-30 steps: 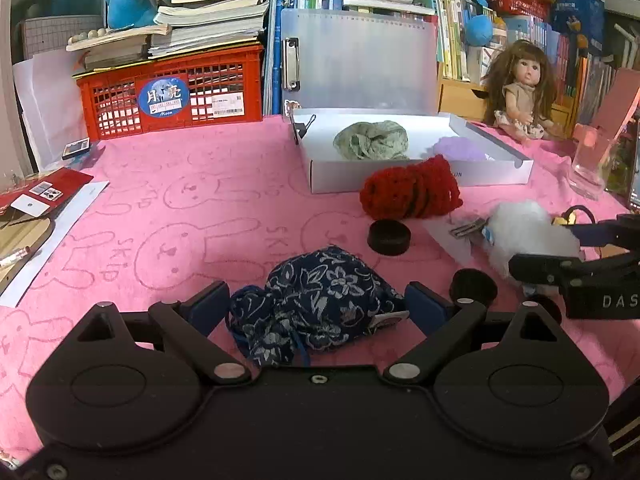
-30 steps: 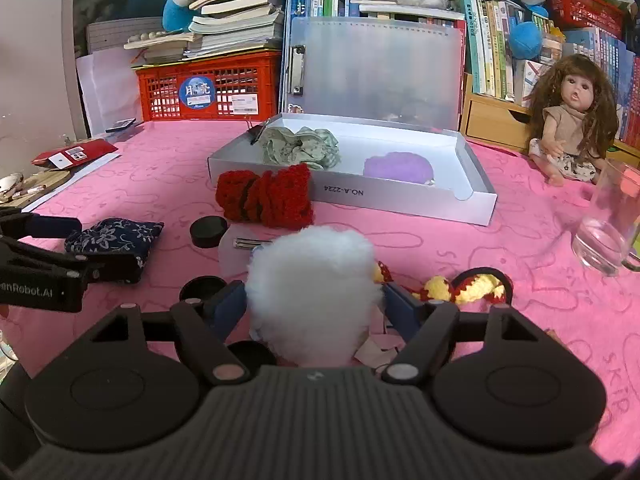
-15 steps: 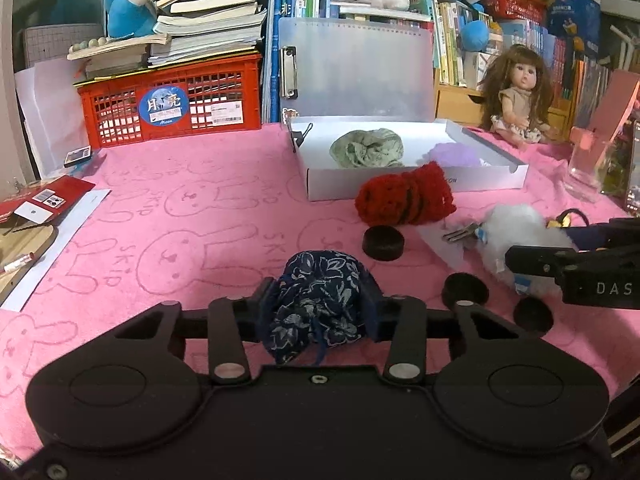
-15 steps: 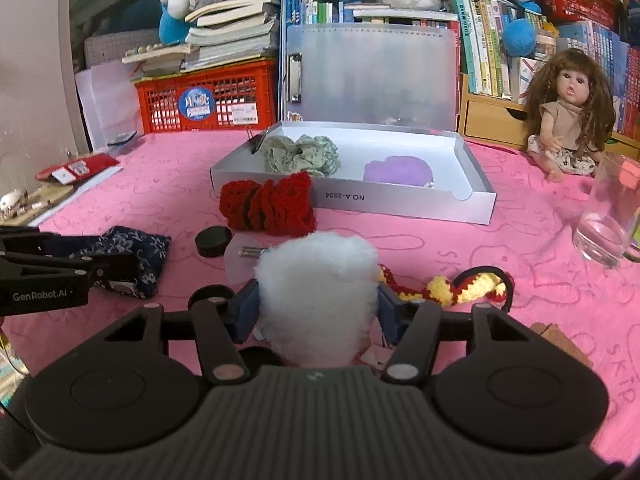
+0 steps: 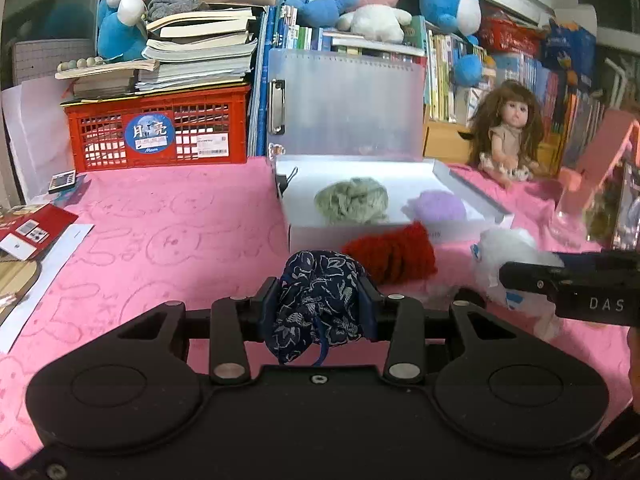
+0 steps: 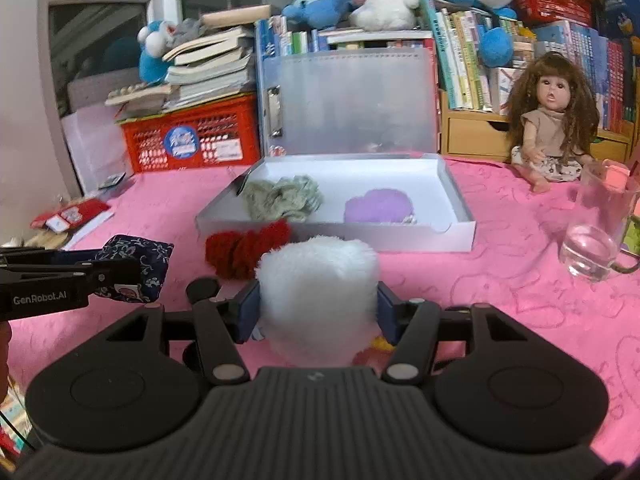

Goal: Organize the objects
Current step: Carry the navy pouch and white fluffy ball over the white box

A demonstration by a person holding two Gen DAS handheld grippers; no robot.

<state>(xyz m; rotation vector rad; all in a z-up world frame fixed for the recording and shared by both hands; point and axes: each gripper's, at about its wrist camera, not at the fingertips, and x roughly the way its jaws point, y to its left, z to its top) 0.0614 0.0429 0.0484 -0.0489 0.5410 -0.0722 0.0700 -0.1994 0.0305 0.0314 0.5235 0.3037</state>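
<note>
My left gripper (image 5: 319, 305) is shut on a dark blue floral scrunchie (image 5: 318, 298) and holds it above the pink cloth. My right gripper (image 6: 318, 307) is shut on a white fluffy scrunchie (image 6: 318, 288), also lifted. Each shows in the other view: the blue scrunchie (image 6: 138, 264) at the left, the white one (image 5: 508, 254) at the right. A red knitted scrunchie (image 5: 394, 258) lies on the cloth in front of the open white box (image 6: 460, 200). A green scrunchie (image 6: 282, 198) and a purple one (image 6: 380, 206) lie in the box.
A glass mug (image 6: 598, 236) stands at the right and a doll (image 6: 550, 120) sits behind it. A red crate (image 5: 156, 128) with books and a clear folder (image 5: 344, 104) stand at the back. Black round caps (image 6: 203, 289) lie near my right gripper. Papers (image 5: 36, 232) lie at the left.
Both grippers closed on their scrunchies, then lifted them off the cloth and moved forward toward the white box.
</note>
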